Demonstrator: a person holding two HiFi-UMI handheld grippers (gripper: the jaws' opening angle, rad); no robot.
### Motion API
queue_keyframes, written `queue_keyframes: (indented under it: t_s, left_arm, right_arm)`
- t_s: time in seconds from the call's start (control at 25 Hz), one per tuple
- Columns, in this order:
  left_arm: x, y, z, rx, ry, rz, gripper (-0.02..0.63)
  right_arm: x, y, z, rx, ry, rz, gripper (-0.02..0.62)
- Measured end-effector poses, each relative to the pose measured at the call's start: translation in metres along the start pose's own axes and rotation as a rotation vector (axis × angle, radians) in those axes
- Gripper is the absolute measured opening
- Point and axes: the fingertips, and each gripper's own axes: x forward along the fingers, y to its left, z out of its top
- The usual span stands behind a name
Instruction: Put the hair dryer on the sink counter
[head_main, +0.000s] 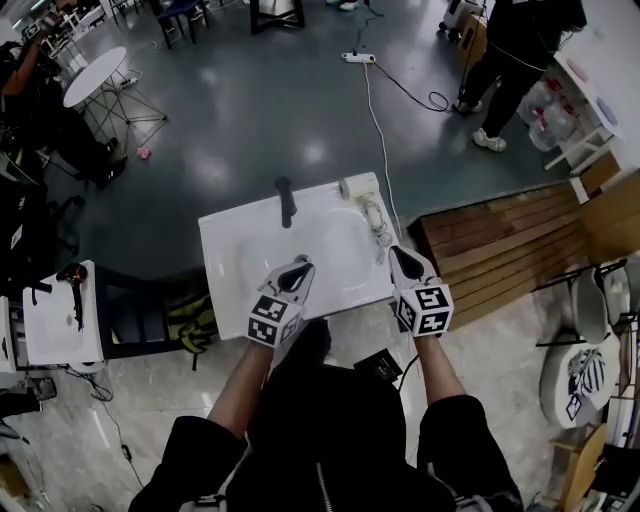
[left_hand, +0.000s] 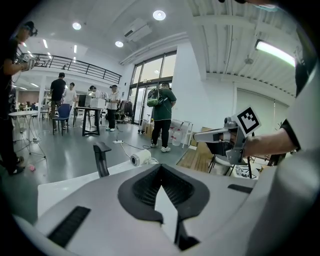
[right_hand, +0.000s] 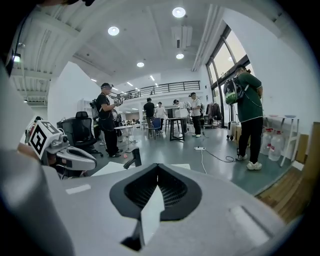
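From where I stand, the white, glossy rectangular sink counter (head_main: 225, 262) sits on a dark grey, polished floor (head_main: 250, 110) that throws back the ceiling lights. Its top is smooth and hard, with a shallow rounded basin sunk into the middle. A slim matte black faucet (head_main: 286, 200) rises at the far edge, a straight post with a short flat spout.

The white, barrel-shaped plastic hair dryer (head_main: 358, 187) lies on the counter's far right corner, right of the faucet and apart from it. Its round open end shows as a dark circle ringed in white in the left gripper view (left_hand: 140, 158). Its pale cord (head_main: 376, 222) lies bunched in loose loops along the counter's right edge, just near of the dryer.

The person holds both tools over the near edge of the counter, well short of the dryer. The left gripper (head_main: 297, 272) has its grey shell and ribbed black pads brought together with nothing between them (left_hand: 161, 170). The right gripper (head_main: 400, 255) is likewise closed and empty (right_hand: 157, 172). Each carries a cube with black and white square markers at its near end.

To the right lies a slatted brown wooden platform (head_main: 500, 235). Far off, a white power strip (head_main: 358, 58) rests on the floor, and a white round table (head_main: 95, 75) stands at the far left
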Motion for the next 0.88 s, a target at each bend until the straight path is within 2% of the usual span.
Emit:
queue_keyframes:
  t_s: [0.24,0.88]
  left_arm:
    - [-0.011,-0.001,-0.006,-0.002,0.005,0.003,0.011]
    - [-0.016,-0.002,-0.008,0.0,0.003,0.006,0.011]
  right_arm:
    - [-0.001,0.018,-0.005,-0.014,0.01,0.027,0.005]
    - [-0.004,0.024,-0.005,-0.029,0.024,0.04,0.005]
